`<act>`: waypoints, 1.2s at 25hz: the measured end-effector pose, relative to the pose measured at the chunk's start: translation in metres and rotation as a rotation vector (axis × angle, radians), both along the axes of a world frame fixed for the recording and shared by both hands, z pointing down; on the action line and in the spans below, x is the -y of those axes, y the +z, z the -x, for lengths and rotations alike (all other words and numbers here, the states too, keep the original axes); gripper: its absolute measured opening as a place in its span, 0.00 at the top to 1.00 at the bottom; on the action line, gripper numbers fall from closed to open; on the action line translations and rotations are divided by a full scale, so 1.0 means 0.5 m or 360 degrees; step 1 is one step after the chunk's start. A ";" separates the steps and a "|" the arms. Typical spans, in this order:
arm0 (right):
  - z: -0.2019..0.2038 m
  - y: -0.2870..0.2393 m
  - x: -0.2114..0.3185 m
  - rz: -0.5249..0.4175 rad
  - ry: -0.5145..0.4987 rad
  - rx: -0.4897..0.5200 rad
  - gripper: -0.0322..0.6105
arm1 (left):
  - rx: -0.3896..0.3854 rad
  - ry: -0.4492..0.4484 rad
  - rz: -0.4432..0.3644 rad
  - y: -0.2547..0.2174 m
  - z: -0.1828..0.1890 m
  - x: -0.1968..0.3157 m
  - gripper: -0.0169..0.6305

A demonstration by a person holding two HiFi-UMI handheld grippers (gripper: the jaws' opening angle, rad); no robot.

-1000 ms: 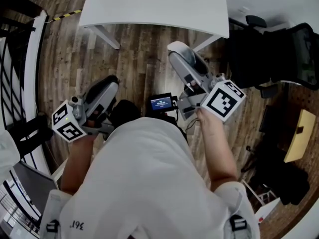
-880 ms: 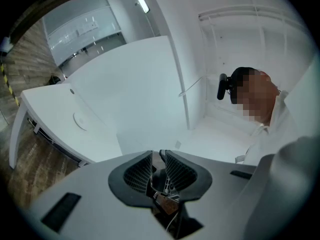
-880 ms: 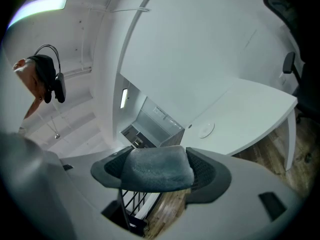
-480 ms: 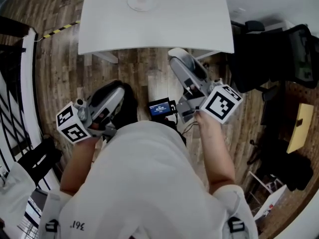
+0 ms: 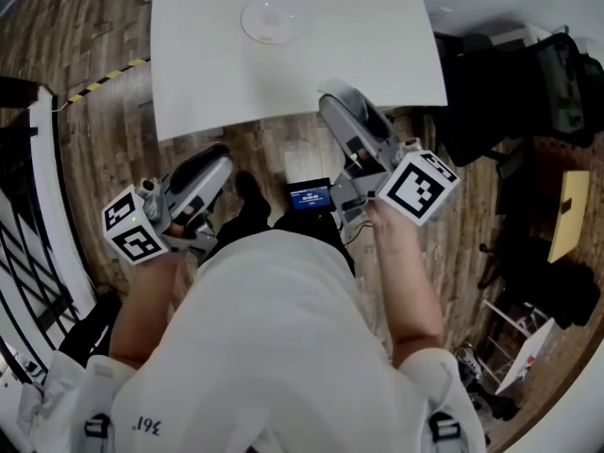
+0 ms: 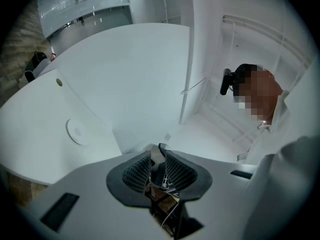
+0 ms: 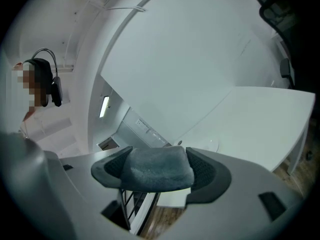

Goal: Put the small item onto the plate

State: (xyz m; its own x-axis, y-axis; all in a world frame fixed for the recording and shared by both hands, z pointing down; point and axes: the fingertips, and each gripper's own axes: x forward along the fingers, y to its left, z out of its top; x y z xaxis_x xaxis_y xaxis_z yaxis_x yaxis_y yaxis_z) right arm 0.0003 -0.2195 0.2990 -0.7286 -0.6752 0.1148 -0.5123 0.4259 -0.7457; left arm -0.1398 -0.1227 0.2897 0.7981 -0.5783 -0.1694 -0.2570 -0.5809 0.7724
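Note:
A round pale plate (image 5: 269, 19) lies on the white table (image 5: 377, 36) at the top of the head view. It shows small in the left gripper view (image 6: 77, 131) and tiny in the right gripper view (image 7: 213, 145). My right gripper (image 5: 333, 99) hangs over the table's near edge, shut on a soft grey block (image 7: 157, 168) that fills the space between its jaws. My left gripper (image 5: 217, 161) is lower left, over the wooden floor, short of the table; in its own view (image 6: 158, 156) the jaws stand together with nothing between them.
A small lit screen (image 5: 310, 196) sits at the person's chest between the grippers. A black chair (image 5: 500, 92) and dark gear stand to the right of the table. A black railing (image 5: 28, 253) runs along the left. A person stands beyond the table in both gripper views.
The table and plate have come further into the head view and nearer the grippers. The right gripper now reaches the table's near edge, still holding the grey block.

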 end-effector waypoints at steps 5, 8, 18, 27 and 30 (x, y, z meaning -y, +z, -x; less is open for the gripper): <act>-0.014 -0.002 0.039 -0.0014 0.0002 -0.0019 0.42 | 0.0009 -0.0018 -0.0005 -0.001 0.000 0.029 0.85; -0.020 0.001 0.077 -0.0015 -0.0039 0.0021 0.42 | 0.0016 -0.0069 0.0002 0.005 -0.005 0.052 0.85; -0.019 0.066 0.211 0.0030 -0.0310 -0.0078 0.42 | 0.0076 -0.0374 0.0088 0.041 -0.016 0.146 0.85; -0.001 0.169 0.272 0.0028 -0.0461 -0.0363 0.42 | 0.0033 -0.0498 0.0147 0.091 -0.011 0.199 0.85; 0.003 0.195 0.302 -0.0019 -0.0496 -0.0495 0.42 | 0.0110 -0.0526 0.0165 0.109 -0.013 0.218 0.85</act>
